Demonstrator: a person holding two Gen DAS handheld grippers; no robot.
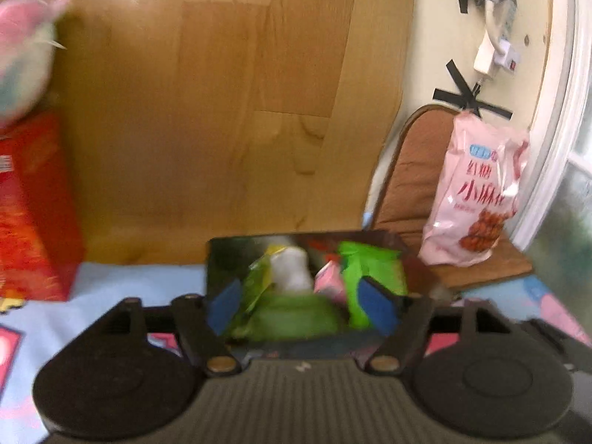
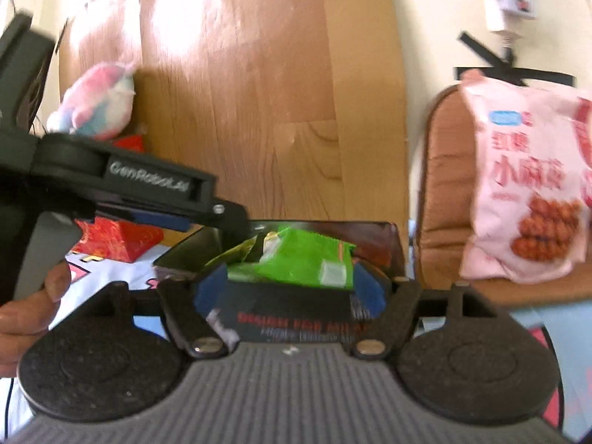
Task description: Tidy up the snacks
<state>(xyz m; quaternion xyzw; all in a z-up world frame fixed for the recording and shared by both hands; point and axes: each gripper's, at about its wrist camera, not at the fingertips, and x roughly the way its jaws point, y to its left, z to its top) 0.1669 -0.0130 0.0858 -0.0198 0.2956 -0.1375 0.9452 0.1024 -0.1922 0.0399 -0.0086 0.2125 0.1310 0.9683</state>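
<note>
"GenRobot.AI" on the left tool; "小麻花" on the pink bag

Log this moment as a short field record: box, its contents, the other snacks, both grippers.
box: dark open box on the blue patterned cloth
contents: green packets, a yellow packet, a pink packet
outside box: pink snack bag on the brown chair; red box at left
left gripper: open, over the box
right gripper: open, at the box's near wall
</note>
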